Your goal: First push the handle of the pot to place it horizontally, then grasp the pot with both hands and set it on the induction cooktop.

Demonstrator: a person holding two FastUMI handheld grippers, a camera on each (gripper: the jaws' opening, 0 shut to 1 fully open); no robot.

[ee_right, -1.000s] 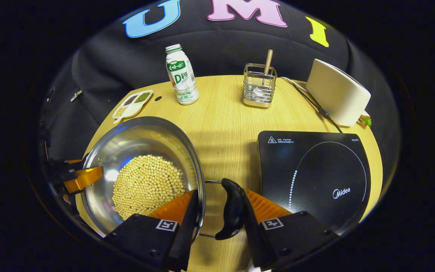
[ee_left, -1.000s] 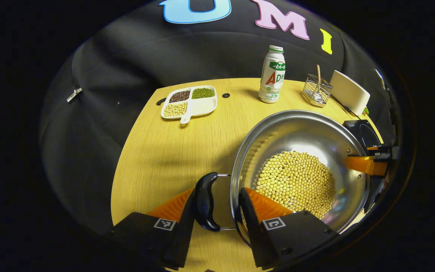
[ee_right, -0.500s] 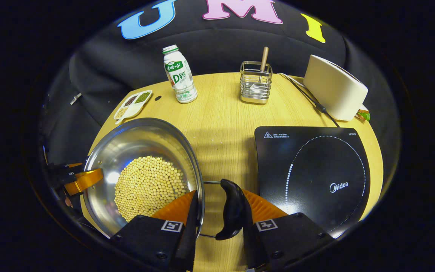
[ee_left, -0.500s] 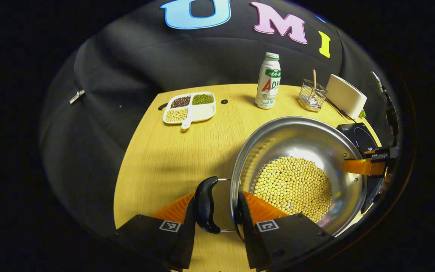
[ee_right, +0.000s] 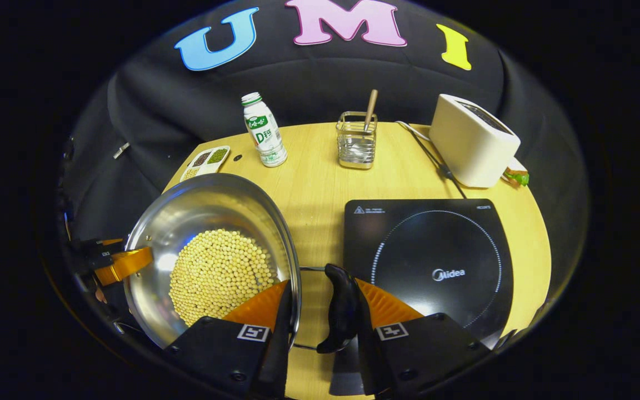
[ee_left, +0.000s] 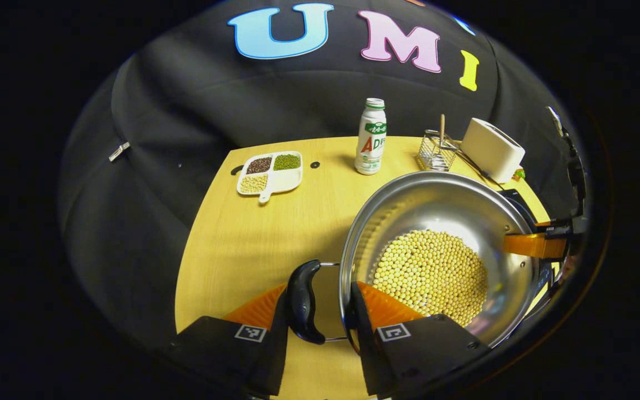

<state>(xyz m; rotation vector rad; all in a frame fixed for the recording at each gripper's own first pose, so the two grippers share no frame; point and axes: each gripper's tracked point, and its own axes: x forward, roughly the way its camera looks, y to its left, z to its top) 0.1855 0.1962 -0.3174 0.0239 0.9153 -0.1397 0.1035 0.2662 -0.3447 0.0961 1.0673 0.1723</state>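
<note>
A steel pot (ee_left: 436, 205) holding yellow soybeans (ee_left: 434, 275) is off the wooden table, held between both grippers. My left gripper (ee_left: 320, 291) is shut across the pot's black left handle (ee_left: 300, 300) and rim, with one orange finger inside the wall. My right gripper (ee_right: 320, 289) is shut the same way on the black right handle (ee_right: 342, 308) of the pot (ee_right: 203, 205). Each gripper's orange finger shows at the far rim in the other view: the right gripper (ee_left: 536, 244) and the left gripper (ee_right: 123, 264). The black induction cooktop (ee_right: 436, 250) lies just right of the right handle.
Along the back of the table (ee_right: 314, 189) stand a white drink bottle (ee_right: 264, 139), a wire holder with a wooden-handled tool (ee_right: 356, 141) and a white toaster (ee_right: 473, 147) with its cord. A divided dish of beans (ee_left: 270, 172) lies at the back left.
Both grippers have risen with the pot, so the table looks farther off. The pot has shifted toward the cooktop, whose front edge now reaches under the right gripper.
</note>
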